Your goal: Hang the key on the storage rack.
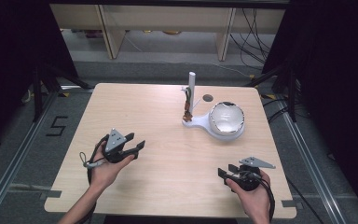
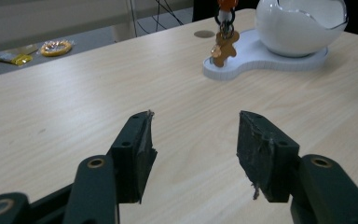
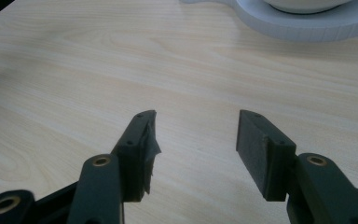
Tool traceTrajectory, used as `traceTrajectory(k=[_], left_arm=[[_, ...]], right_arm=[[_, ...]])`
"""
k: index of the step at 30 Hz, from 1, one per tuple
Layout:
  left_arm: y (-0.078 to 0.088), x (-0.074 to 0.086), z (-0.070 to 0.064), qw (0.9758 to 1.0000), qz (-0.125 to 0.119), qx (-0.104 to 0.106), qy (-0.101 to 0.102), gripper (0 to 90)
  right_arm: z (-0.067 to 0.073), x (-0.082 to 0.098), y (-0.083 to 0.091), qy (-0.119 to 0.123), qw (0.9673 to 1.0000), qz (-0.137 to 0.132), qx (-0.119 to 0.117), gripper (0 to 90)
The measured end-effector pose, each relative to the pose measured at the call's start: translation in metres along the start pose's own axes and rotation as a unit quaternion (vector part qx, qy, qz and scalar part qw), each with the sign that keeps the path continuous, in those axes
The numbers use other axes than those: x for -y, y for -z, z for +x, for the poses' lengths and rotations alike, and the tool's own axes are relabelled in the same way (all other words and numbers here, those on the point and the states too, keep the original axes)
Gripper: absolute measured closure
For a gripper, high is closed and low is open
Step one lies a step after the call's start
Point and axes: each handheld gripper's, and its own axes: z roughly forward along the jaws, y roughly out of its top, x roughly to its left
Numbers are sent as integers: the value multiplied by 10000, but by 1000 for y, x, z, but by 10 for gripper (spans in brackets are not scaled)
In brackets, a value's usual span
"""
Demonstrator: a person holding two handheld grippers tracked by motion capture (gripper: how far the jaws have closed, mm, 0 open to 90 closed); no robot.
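A white stand (image 1: 193, 122) rests on the far right part of the table, with an upright post (image 1: 191, 88) and a white egg-shaped bowl (image 1: 226, 119) beside it. A small brown gingerbread-figure keychain (image 1: 186, 106) hangs on the post. My left gripper (image 1: 137, 141) is held over the left middle of the table, pointing toward the stand, open and empty. In the left gripper view my left gripper (image 2: 196, 114) faces the keychain (image 2: 223, 46) and the bowl (image 2: 298, 23) well ahead. My right gripper (image 1: 224, 171) is near the front right, open and empty. The right gripper view has my right gripper (image 3: 196, 113) over bare wood, with the stand's base (image 3: 307, 28) beyond.
The wooden table (image 1: 135, 107) has a round dark hole (image 1: 208, 98) behind the stand. Wooden shelving legs (image 1: 223, 37) and loose cables (image 1: 254, 42) lie beyond the far edge. Dark tripod legs (image 1: 42, 84) stand at the table's left and right. Small yellow items (image 2: 56, 46) lie on the floor.
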Motion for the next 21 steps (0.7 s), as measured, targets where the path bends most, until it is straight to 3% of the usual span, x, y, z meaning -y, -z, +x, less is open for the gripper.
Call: traceTrajectory(k=[12,21], left_arm=[[17,44,2,9993,154,-230,236,431],[25,60,3,9994,57,-328,109,409]], right_arm=[[1,1,-2,-15,10000,84,36,481],[0,2,-1,26,9999,84,65,481]])
